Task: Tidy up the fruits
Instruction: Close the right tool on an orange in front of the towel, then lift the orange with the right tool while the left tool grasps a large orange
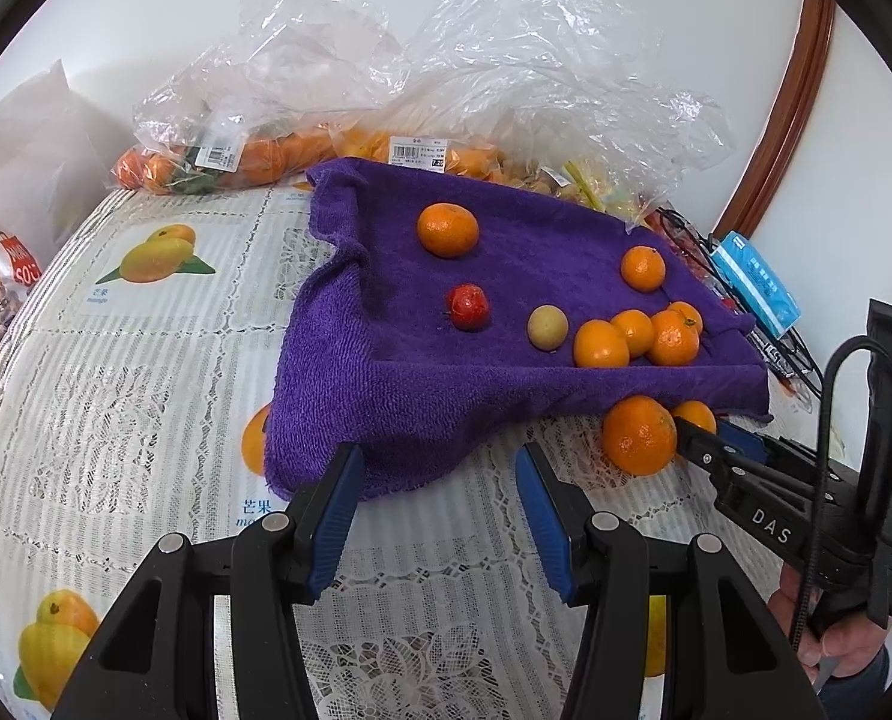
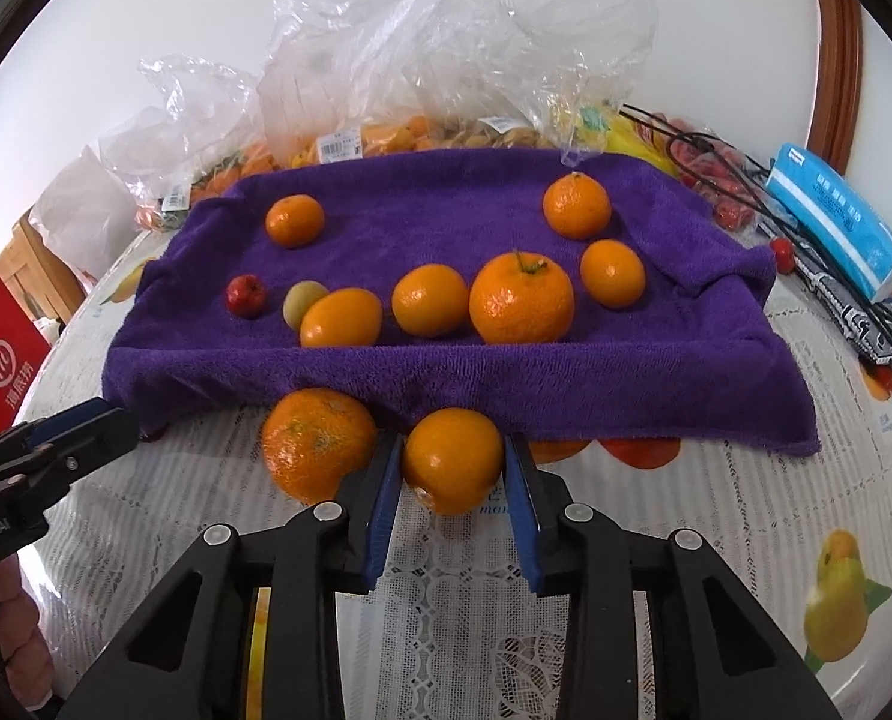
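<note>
right gripper (image 2: 453,468): I see its blue pads clamped on a small smooth orange (image 2: 452,459), one pad on each side; fruit sits on the tablecloth (image 2: 446,588) just in front of the towel's near edge.
left gripper (image 1: 440,501): jaws apart, nothing between them; I read only tablecloth and the near corner of the purple towel (image 1: 386,372) ahead of the tips.
big mandarin (image 2: 317,444): touching the held orange on the right gripper's left side, resting against the outside of the left finger, also off the towel.
towel: directly beyond the right gripper, draped over something raised; I can't tell what is under it.
row on towel: just past the right gripper, four oranges side by side, the largest a stemmed mandarin (image 2: 521,299) straight ahead.
further back: one orange far left (image 2: 295,220), one far right (image 2: 577,206).
small fruit: red one (image 2: 245,295) and pale yellow one (image 2: 304,302) at the left end of the row.
behind towel: clear plastic bags (image 2: 422,60) with more orange fruit, price labels visible.
right of right gripper: blue packet (image 2: 836,222) and black cables (image 2: 866,312) beyond the towel's corner.
hands: a hand (image 1: 830,630) grips the right gripper's handle in the left view.
</note>
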